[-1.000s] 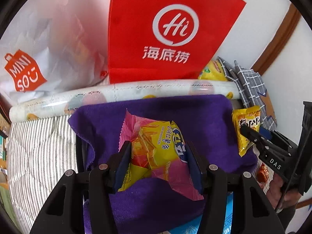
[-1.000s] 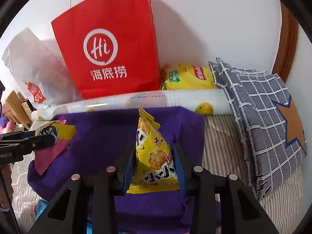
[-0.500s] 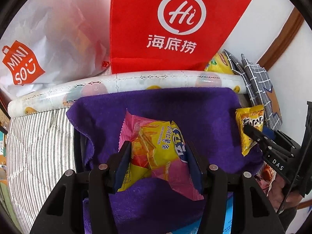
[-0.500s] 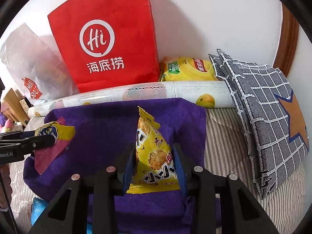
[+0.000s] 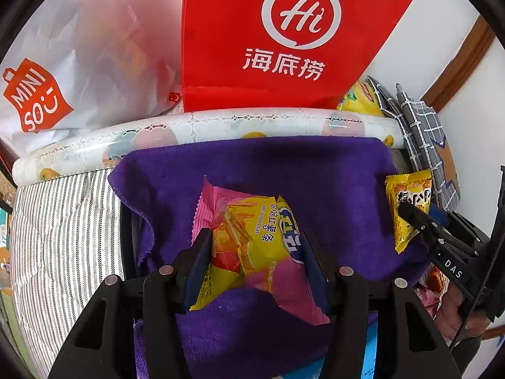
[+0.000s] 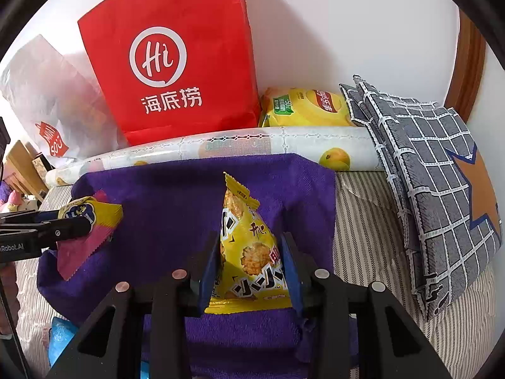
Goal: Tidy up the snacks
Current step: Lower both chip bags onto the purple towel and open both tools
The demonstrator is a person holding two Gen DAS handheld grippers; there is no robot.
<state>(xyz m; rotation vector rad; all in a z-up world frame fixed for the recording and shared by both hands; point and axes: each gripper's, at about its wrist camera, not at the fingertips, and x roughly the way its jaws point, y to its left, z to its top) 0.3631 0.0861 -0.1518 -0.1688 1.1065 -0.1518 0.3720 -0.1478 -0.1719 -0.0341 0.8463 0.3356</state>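
While both hover over the purple towel (image 5: 284, 170), left gripper (image 5: 254, 246) clamped on pink-yellow sweet potato stick packet (image 5: 252, 237), right gripper (image 6: 249, 252) clamped on yellow cracker packet (image 6: 249, 249) (red paper bag (image 6: 176, 63) behind).

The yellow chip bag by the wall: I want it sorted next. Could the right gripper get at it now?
Probably not yet. The right gripper is shut on a small yellow cracker packet, and the yellow chip bag lies behind the rolled patterned mat, wedged between the red paper bag and grey checked cushion.
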